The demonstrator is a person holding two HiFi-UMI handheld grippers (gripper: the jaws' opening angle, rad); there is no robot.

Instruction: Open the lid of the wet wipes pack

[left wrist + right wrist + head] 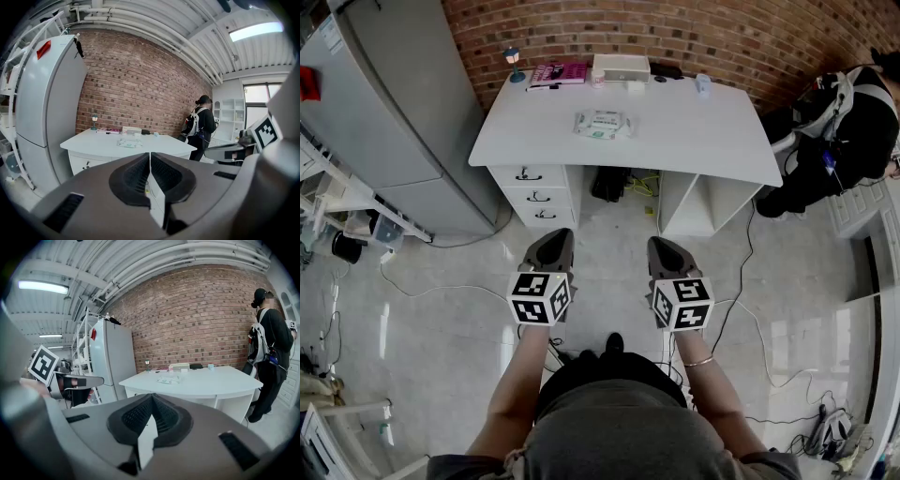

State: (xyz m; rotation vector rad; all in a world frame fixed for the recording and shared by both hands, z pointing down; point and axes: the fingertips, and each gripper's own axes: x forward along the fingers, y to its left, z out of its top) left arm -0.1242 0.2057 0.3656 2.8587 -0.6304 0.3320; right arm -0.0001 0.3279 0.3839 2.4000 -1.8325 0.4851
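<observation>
The wet wipes pack lies flat on the white desk, lid down, well ahead of both grippers. It also shows small in the left gripper view as the pack and in the right gripper view as the pack. My left gripper and right gripper hang side by side over the floor, short of the desk, both shut and empty. In the gripper views the left gripper and the right gripper show jaws pressed together.
A pink book, a white box, a small lamp and small items line the desk's back edge by the brick wall. A grey fridge stands left. A person with a backpack stands right. Cables lie on the floor.
</observation>
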